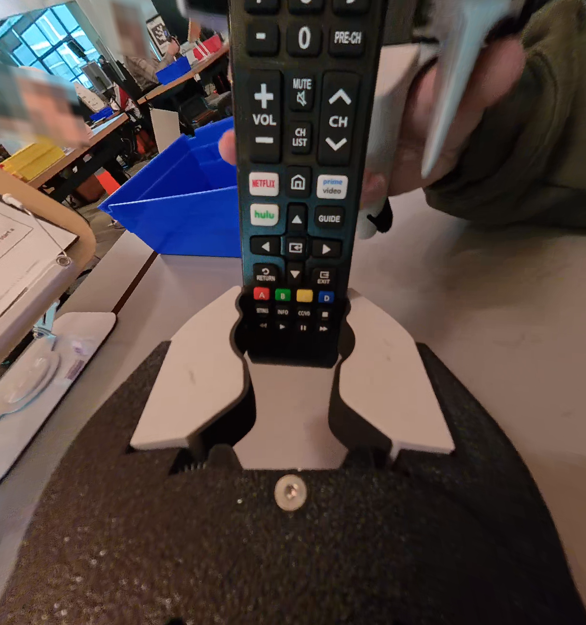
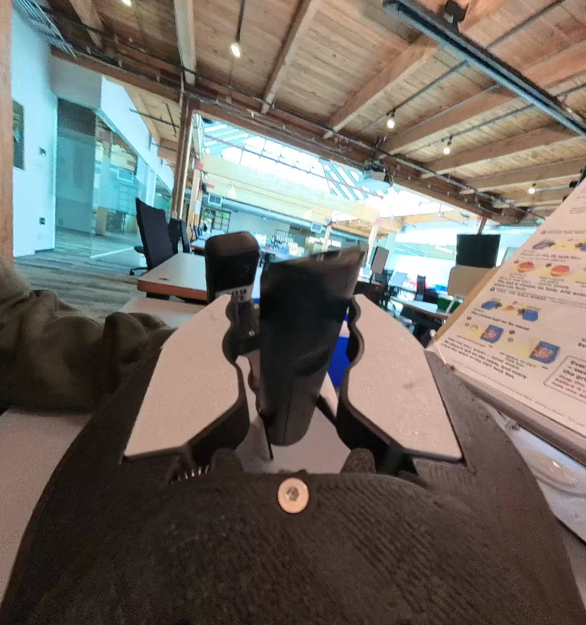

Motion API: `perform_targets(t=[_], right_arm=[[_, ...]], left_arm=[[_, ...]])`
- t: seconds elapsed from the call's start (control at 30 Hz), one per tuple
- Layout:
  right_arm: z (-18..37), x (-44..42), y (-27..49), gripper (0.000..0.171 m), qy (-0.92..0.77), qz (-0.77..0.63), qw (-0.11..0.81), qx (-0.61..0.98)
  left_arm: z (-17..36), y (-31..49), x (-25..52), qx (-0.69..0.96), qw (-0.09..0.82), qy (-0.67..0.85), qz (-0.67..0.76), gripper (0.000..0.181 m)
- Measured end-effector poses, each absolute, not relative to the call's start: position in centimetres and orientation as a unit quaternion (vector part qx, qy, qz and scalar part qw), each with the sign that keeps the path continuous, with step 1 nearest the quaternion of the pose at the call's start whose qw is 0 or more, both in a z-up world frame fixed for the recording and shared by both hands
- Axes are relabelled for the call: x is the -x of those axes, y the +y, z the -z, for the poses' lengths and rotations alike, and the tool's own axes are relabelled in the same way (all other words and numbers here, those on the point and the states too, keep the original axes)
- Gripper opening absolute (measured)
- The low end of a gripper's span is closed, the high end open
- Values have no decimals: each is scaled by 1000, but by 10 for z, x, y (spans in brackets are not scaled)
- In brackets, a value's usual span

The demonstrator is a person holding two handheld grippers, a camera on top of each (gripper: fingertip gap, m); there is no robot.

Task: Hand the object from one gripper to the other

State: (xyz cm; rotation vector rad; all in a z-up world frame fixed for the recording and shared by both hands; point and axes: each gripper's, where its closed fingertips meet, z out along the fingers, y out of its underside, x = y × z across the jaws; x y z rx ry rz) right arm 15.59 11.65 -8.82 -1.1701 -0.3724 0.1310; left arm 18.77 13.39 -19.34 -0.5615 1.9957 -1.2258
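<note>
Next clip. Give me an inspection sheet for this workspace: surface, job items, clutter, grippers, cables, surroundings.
Surface: pale tabletop.
Job's things: black remote, buttons facing the left wrist camera.
Clutter: blue bin behind the remote; printed sheet propped at the side.
Grippers: left gripper shut on the remote's lower end; right gripper astride the remote, gap at one finger, so apparently open.
Cables: nothing seen.
Surroundings: open office, desks, chair, wooden ceiling; person's olive sleeve.

Your left gripper (image 1: 293,324) has its fingers (image 1: 200,372) clamped on the bottom end of the black remote (image 1: 301,169), which stands upright with its buttons facing you. Behind it a blue bin (image 1: 183,216) sits on the table (image 1: 487,321), and a blurred hand (image 1: 454,128) hovers at right
</note>
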Motion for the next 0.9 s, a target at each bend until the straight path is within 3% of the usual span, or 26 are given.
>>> perform_targets(t=[0.17, 0.33, 0.47, 0.5, 0.57, 0.77, 0.9], right_arm=[[106, -159, 130, 68, -153, -82, 791, 587], [115, -141, 136, 49, -184, -105, 774, 597], [115, -140, 137, 49, -191, -89, 760, 615], [115, -143, 138, 48, -190, -76, 758, 619], [117, -157, 141, 48, -178, 0, 753, 634], [135, -193, 149, 48, -170, 201, 680, 685], [151, -204, 158, 48, -186, 313, 611, 703]], left_arm=[[172, 124, -177, 226, 284, 722, 589, 50], [174, 108, -167, 202, 232, 729, 611, 51], [172, 107, -165, 199, 230, 718, 626, 51], [169, 110, -167, 208, 238, 709, 630, 53], [163, 123, -172, 227, 267, 696, 627, 75], [106, 140, -159, 184, 369, 612, 675, 69], [103, 137, -164, 176, 441, 614, 631, 70]])
